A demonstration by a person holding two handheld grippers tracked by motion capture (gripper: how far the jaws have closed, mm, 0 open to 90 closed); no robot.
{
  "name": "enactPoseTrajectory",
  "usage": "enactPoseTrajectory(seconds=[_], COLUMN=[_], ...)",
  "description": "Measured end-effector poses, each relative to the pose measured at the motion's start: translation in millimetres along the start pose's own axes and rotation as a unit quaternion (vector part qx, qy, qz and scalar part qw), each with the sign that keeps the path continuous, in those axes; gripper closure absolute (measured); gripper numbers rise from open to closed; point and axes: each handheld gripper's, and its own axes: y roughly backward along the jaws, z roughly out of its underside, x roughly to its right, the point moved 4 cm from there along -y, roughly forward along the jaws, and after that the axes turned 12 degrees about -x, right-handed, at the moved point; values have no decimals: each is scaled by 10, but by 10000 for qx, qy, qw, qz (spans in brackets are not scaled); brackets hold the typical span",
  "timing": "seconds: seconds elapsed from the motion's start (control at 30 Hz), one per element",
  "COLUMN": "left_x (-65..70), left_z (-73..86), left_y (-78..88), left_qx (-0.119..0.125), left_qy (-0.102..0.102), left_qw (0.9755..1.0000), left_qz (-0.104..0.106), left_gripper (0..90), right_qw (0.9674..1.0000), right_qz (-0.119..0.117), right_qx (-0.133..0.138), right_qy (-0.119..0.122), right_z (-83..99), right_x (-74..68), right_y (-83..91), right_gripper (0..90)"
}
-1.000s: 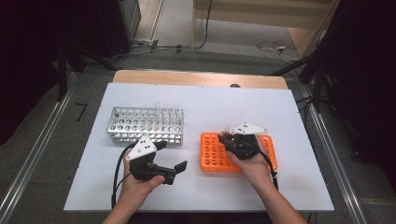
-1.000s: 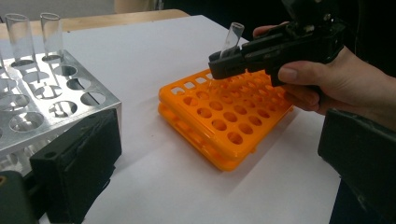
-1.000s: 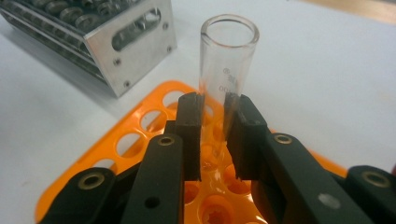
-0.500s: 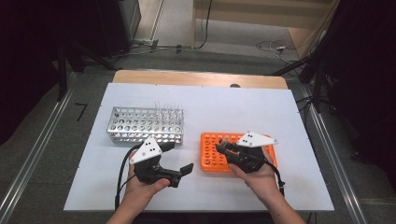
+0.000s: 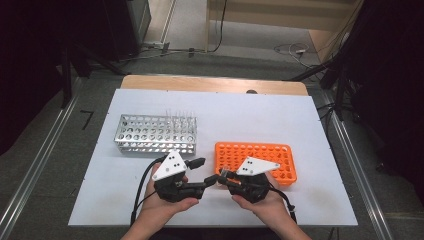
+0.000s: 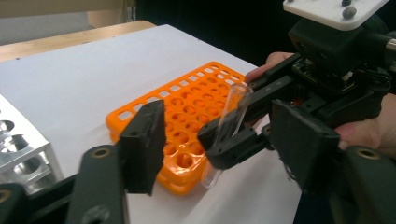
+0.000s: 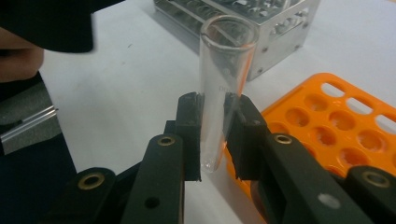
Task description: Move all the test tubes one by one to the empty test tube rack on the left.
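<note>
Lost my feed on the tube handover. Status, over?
Right tongs shut on glass test tube, upright. Left tongs open, just been closing, straddling tube, pads off it. Orange rack beside; nothing in the way.

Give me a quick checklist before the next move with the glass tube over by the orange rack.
1. Clear glass test tube clamped in the right tongs: ok.
2. Tube upright, open end up: ok.
3. Left tongs free to take it; jaws have just been closing, pads not yet on the tube: ok.
4. Orange plastic tube rack has free holes nearby: ok.
5. Silver metal tube rack clear of both hands: ok.
6. Tube free of cracks: cannot tell.
</note>
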Motion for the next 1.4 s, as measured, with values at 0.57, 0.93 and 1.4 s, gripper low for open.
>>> enactPoseTrajectory(seconds=[0.57, 0.93, 1.4], left_x=[130, 108, -239], left_z=[14, 10, -72], left_y=[-188, -177, 66], left_qx=[-273, -247, 38], left_qy=[-362, -372, -27], left_qw=[9990, 9990, 9993], left_qz=[11, -59, -378], left_gripper=[723, 757, 758], right_qw=[9994, 9994, 9995], right_qz=[-252, -251, -227], right_qx=[-97, -81, 128], right_qy=[227, 237, 156], right_z=[-40, -43, 35], right_x=[-188, -180, 32], right_y=[-31, -24, 159], right_gripper=[737, 734, 296])
